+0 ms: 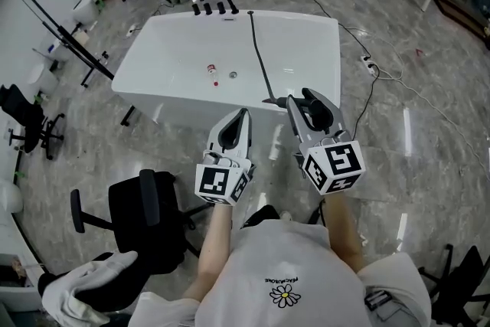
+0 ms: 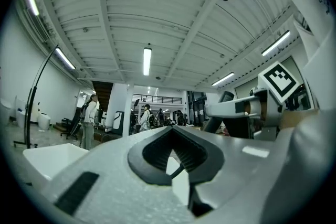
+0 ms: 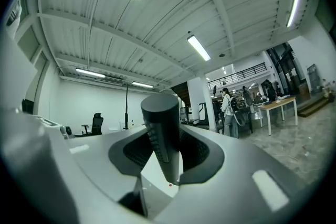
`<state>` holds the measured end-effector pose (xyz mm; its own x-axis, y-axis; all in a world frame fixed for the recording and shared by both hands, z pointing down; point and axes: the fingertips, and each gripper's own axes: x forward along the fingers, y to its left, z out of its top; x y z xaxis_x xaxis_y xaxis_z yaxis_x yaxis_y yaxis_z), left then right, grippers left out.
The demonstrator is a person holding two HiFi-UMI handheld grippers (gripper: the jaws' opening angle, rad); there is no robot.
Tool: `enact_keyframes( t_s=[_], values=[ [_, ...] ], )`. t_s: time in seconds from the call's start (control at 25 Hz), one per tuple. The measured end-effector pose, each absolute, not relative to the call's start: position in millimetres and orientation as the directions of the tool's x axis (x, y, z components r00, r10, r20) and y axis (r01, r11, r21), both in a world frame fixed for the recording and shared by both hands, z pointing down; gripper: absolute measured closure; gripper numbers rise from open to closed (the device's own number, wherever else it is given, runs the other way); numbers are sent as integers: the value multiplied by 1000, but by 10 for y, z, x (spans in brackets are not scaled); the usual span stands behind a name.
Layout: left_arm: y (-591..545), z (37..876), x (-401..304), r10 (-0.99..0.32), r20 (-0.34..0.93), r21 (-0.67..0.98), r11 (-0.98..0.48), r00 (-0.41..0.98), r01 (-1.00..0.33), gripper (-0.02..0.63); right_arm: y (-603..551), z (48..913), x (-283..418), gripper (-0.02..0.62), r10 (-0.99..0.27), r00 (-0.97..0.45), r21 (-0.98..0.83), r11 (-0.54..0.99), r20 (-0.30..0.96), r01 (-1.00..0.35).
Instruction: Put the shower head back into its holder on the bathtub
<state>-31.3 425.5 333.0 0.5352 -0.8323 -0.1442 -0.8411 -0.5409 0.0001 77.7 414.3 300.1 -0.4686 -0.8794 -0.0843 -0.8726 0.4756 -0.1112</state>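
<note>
Presently in the right tongs point(image 3: 167, 140): they are pinching the shower head point(image 3: 160, 123) by its dark round handle, which is standing up between the pads.
Left tongs point(image 2: 173, 135): they are staying out of the job, pressed together on nothing and pointing at the tub beside the right pair.
Where the shower head is: it is hanging in the grip just above the near rim of the white bathtub point(image 1: 310, 21), with the person standing at that end.
Hose point(image 1: 259, 50): it is running as 1 thin black line along the tub from the far end to the held handle.
Holder: it is probably sitting among the black faucet fittings point(image 1: 213, 4) at the far end, well apart from the handle; I cannot make out the holder itself.
Also in the tub: 1 small white item point(image 1: 213, 72) is lying near the drain point(image 1: 233, 76).
How it will handle: judging by looks, the handle is behaving as a stiff, hard, fairly light piece with a smooth, possibly slippery skin; a ribbed strip is showing down 1 side.
Where to hold: gripping across the handle's middle, as now, is looking sound, with the ribs helping.
Risk: the hose is likely tugging and twisting the handle as it travels, so it could turn in the pads.
</note>
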Motion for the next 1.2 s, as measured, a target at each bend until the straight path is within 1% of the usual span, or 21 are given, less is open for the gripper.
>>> enact_keyframes(
  t_s=[0.12,0.36,0.64,0.88,1.08,1.2],
  values=[
    [4178,3513,-259,-844,-123,51,-531,522,-846,606,4020,3042,865,460,-883,-464,-112,470,-76,-876],
    [3742,3828,-337,-866,-81,113,-500,494,-859,606,3589,3367,880,460,-886,-464,-123,461,-5,-879],
    [2524,4138,-544,-886,-39,167,-462,462,-871,607,2438,3487,796,462,-889,-458,-130,451,24,-883],
    [1450,4103,-762,-881,-34,179,-469,471,-865,606,1396,3308,605,463,-888,-459,-105,454,28,-885],
    [1000,4233,-923,-900,3,204,-426,435,-882,607,851,3297,503,463,-887,-461,-101,455,41,-885],
    [842,4264,-983,-907,3,219,-411,422,-885,607,602,3315,466,463,-881,-470,-100,463,51,-880]
  ],
)
